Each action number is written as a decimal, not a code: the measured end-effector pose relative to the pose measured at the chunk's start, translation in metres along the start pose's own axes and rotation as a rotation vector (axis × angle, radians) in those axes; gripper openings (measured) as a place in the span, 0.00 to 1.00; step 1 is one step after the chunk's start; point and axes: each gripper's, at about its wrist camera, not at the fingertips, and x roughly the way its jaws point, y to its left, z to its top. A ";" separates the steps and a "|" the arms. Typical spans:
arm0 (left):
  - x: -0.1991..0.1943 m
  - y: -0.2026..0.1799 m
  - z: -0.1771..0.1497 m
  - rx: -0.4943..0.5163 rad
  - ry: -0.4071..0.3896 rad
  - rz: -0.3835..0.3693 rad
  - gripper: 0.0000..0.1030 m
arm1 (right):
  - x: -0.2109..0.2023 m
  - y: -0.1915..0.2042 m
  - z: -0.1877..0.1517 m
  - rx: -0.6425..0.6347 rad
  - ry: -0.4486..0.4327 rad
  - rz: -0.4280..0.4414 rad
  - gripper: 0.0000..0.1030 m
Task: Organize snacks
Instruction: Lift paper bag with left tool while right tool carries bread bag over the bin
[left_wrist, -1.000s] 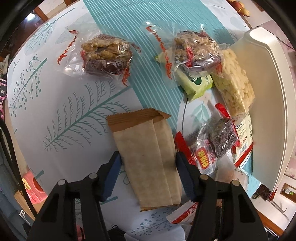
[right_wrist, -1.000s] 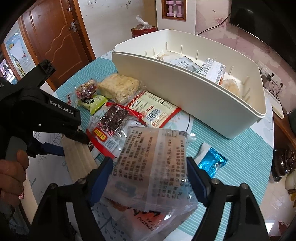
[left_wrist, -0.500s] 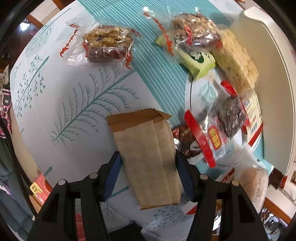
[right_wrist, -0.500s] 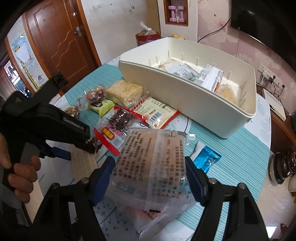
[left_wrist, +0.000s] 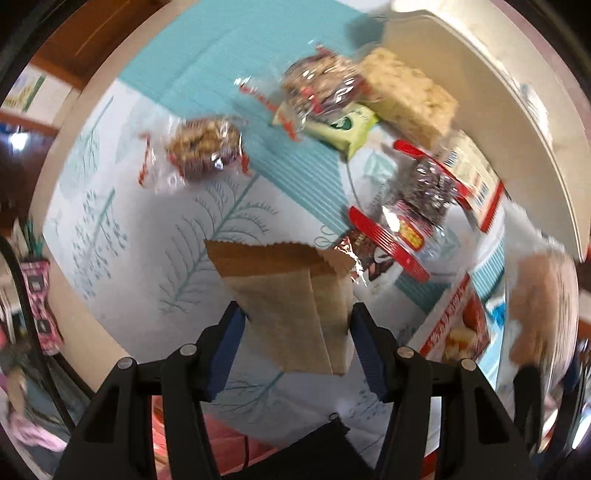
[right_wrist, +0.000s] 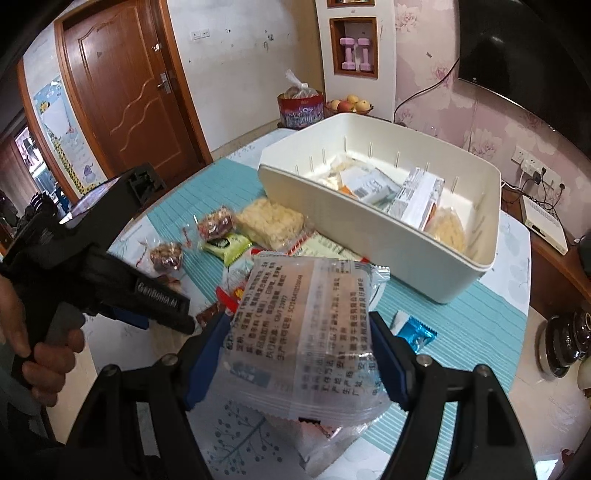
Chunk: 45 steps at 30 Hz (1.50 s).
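Observation:
My left gripper (left_wrist: 295, 325) is shut on a brown paper packet (left_wrist: 291, 299) and holds it above the table. My right gripper (right_wrist: 299, 343) is shut on a clear plastic snack bag (right_wrist: 306, 339) with printed text, lifted above the table. The white bin (right_wrist: 388, 236) stands ahead of the right gripper with several packets inside; its wall shows in the left wrist view (left_wrist: 517, 122). Loose snacks lie between: a rice-crisp block (right_wrist: 271, 221), a green packet (right_wrist: 227, 245), nut clusters (left_wrist: 207, 147) and a red-edged dark snack bag (left_wrist: 413, 218).
A blue foil packet (right_wrist: 415, 334) lies on the teal cloth right of my right gripper. The left gripper's body (right_wrist: 110, 258) and the hand holding it fill the left of the right wrist view. A red-printed packet (left_wrist: 458, 321) lies at the right.
Both grippers have risen with their packets. The left view has swung, now blurred, and the right view now looks down into the bin.

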 end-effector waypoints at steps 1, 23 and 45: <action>-0.005 -0.001 0.001 0.021 0.001 0.000 0.55 | 0.000 0.001 0.003 0.009 -0.003 -0.008 0.73; -0.172 -0.082 0.072 0.521 -0.261 -0.036 0.55 | -0.028 -0.014 0.079 0.197 -0.193 -0.174 0.73; -0.130 -0.129 0.165 0.582 -0.566 -0.298 0.56 | 0.053 -0.064 0.093 0.327 -0.310 -0.397 0.74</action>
